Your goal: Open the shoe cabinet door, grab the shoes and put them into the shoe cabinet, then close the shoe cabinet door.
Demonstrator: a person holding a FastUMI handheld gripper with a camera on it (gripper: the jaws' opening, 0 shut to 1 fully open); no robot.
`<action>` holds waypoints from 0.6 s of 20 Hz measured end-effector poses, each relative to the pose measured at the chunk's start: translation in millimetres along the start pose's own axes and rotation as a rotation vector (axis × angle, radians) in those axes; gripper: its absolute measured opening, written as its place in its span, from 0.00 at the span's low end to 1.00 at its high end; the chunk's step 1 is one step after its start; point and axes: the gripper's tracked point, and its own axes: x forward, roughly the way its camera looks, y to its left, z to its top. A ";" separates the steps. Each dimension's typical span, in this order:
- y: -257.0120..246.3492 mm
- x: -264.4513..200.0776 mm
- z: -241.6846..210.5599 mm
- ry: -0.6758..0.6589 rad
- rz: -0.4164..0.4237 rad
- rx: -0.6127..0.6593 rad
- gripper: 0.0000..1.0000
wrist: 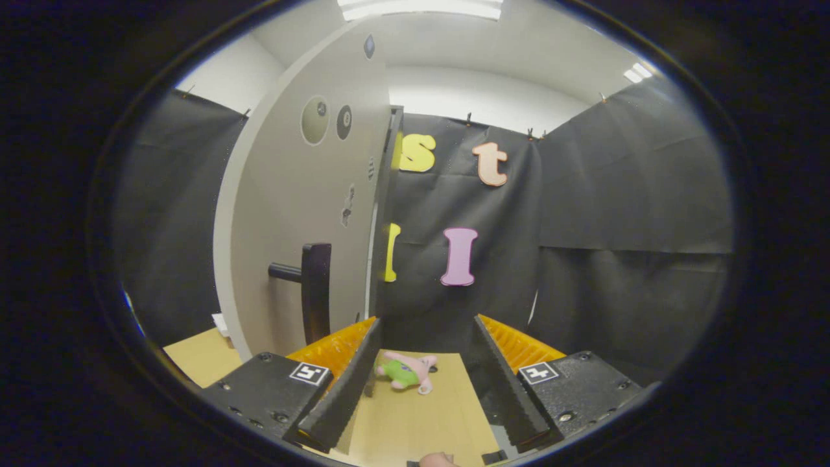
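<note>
My fingers stand wide apart and hold nothing; the small pink-and-green shoe lies on the table between them, just ahead. The cabinet door with its dark handle stands to their left, apparently open; I should drive straight forward, keep the shoe centred, then pinch it squarely across its middle.

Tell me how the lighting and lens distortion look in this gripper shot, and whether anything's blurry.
Gripper view: bright ceiling lights blow out overhead, while the wall cloth stays dim. The fisheye bows the cabinet door into a curve. The door handle and the small pink and green shoe on the wooden surface look reasonably sharp. The gripper has its jaws open, empty, with the shoe between them.
</note>
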 end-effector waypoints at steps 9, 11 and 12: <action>56.9 -3.5 1.8 0.014 0.022 -0.017 0.92; 68.0 -2.8 -0.4 0.023 0.030 0.003 0.92; 74.0 0.5 -0.1 0.026 0.032 0.013 0.92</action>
